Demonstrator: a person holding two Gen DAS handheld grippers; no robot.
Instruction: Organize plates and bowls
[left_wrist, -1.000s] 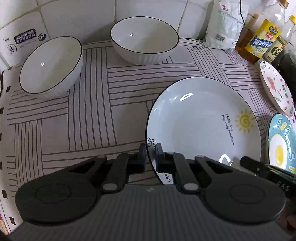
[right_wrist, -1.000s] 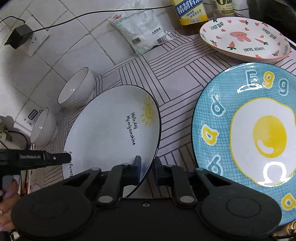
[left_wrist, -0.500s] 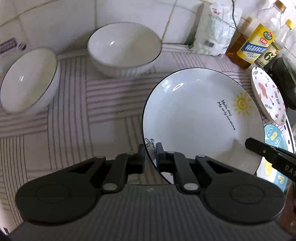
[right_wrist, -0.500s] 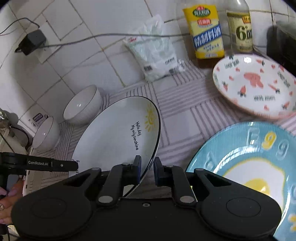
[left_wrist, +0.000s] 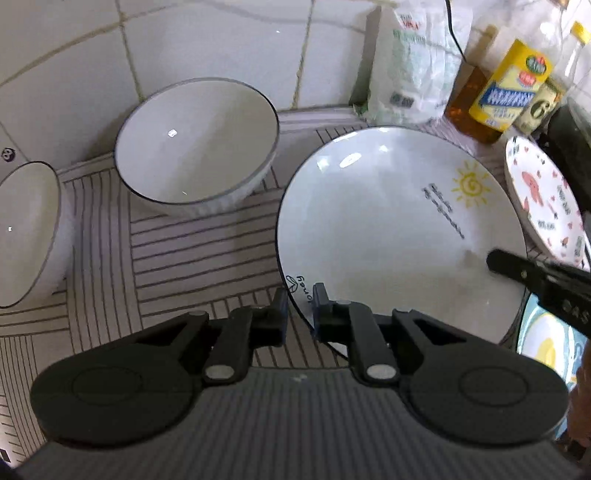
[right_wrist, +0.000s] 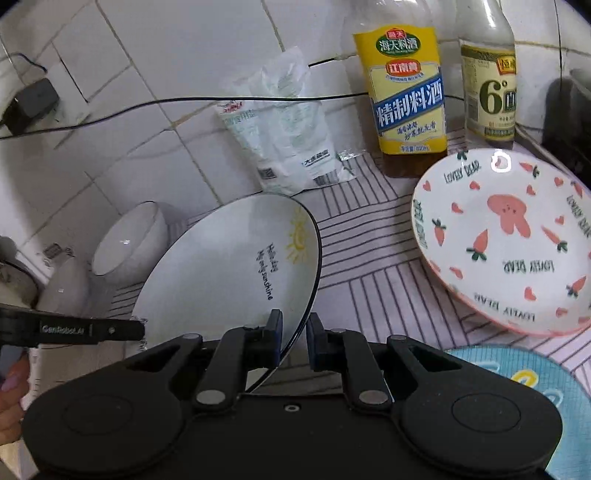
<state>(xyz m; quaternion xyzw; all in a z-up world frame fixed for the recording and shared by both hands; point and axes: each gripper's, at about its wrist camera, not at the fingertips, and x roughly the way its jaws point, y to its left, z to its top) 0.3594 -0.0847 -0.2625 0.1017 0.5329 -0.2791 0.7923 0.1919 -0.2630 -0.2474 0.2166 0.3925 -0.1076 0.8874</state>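
Note:
A white plate with a yellow sun drawing (left_wrist: 388, 236) (right_wrist: 229, 273) hangs lifted and tilted above the striped mat (left_wrist: 192, 254). My left gripper (left_wrist: 298, 308) is shut on its near left rim. On the opposite rim my right gripper (right_wrist: 294, 334) is shut too, and it shows as a black bar at the right of the left wrist view. Two white bowls stand at the back: one near the wall (left_wrist: 195, 144) (right_wrist: 129, 243), one at the far left (left_wrist: 26, 232). A pink carrot plate (right_wrist: 506, 240) (left_wrist: 543, 199) and a blue egg plate (right_wrist: 535, 387) lie to the right.
A yellow-labelled bottle (right_wrist: 406, 92), a second bottle (right_wrist: 489, 74) and a white bag (right_wrist: 288, 129) stand against the tiled wall. A black cable (right_wrist: 184, 103) runs along the wall to a plug (right_wrist: 31, 105). A dark appliance (right_wrist: 569, 110) stands at far right.
Both grippers have carried the sun plate away from the blue egg plate toward the back wall, closer to the bowl, bag and bottles. The right gripper has rolled, and the plate tilts more.

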